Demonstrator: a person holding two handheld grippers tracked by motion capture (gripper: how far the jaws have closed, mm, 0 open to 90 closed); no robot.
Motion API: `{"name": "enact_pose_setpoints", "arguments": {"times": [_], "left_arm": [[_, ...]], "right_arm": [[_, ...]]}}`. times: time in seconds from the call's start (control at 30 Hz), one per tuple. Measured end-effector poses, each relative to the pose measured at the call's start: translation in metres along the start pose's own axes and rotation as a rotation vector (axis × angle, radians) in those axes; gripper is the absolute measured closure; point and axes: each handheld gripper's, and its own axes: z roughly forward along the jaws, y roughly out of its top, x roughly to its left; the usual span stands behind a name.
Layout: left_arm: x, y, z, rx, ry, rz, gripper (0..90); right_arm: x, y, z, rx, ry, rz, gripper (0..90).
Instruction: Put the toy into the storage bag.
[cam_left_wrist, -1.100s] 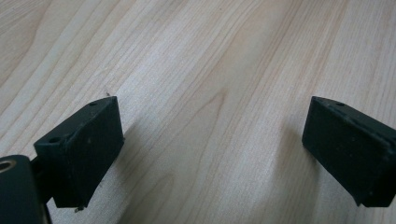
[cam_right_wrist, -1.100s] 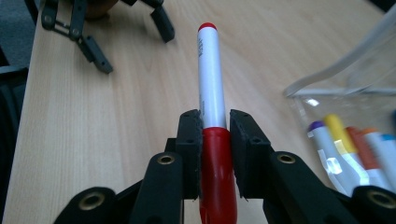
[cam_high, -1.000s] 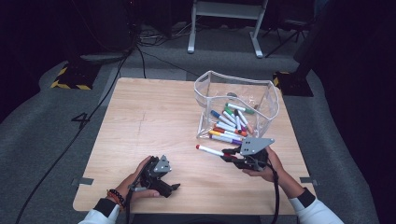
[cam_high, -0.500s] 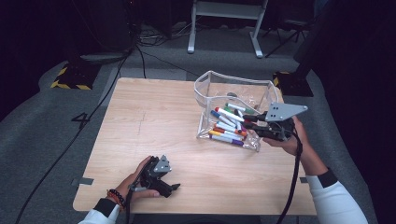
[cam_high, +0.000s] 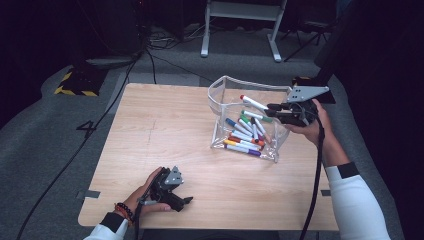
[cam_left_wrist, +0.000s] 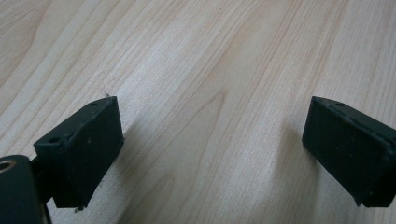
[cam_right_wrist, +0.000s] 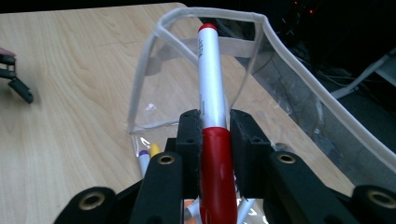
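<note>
Over the clear pouch (cam_high: 250, 122) at the right of the high view, your right gripper (cam_high: 272, 110) holds a red marker (cam_high: 253, 102), jaws clamped on its red cap end while the white barrel points left across the pouch's open top. A second ago that gripper sat low at the table's (cam_high: 165, 125) near right edge, beside a marker lying loose on the wood; half a second ago it was rising past the pouch's right side. Now that spot on the table is bare and the marker rides above the others. From the right gripper view, the marker (cam_right_wrist: 212, 93) runs straight up the middle of the frame between the two black jaws, its tip reaching toward the pouch's white-trimmed rim (cam_right_wrist: 210, 16), with a purple and a yellow marker visible below inside.

At the lower left of the high view, your left gripper (cam_high: 186, 201) rests on the table where it was a second ago, and in its own view the jaws stand wide apart with nothing but wood grain (cam_left_wrist: 210, 93) between them.

Inside the pouch lie the other markers (cam_high: 245, 137), blue, green, orange, yellow and purple among them. By the look of it, the last loose marker is lifted and lined up, so what remains is to let it go over the opening.
</note>
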Motion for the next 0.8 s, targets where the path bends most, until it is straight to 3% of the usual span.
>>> {"name": "enact_pose_setpoints", "arguments": {"times": [0.17,0.5,0.7,0.8], "left_arm": [[0.000,0.000,0.000,0.000,-0.001,0.000,5.5],[0.000,0.000,0.000,0.000,0.000,0.001,5.5],[0.000,0.000,0.000,0.000,0.000,0.001,5.5],[0.000,0.000,0.000,0.000,0.000,0.000,5.5]], "right_arm": [[-0.015,-0.001,0.010,0.038,-0.017,0.034,74.8],[-0.029,-0.006,0.043,0.191,-0.025,0.074,74.7],[-0.031,-0.005,0.049,0.291,0.006,0.097,74.7],[-0.029,-0.005,0.052,0.331,0.059,0.089,74.6]]}}
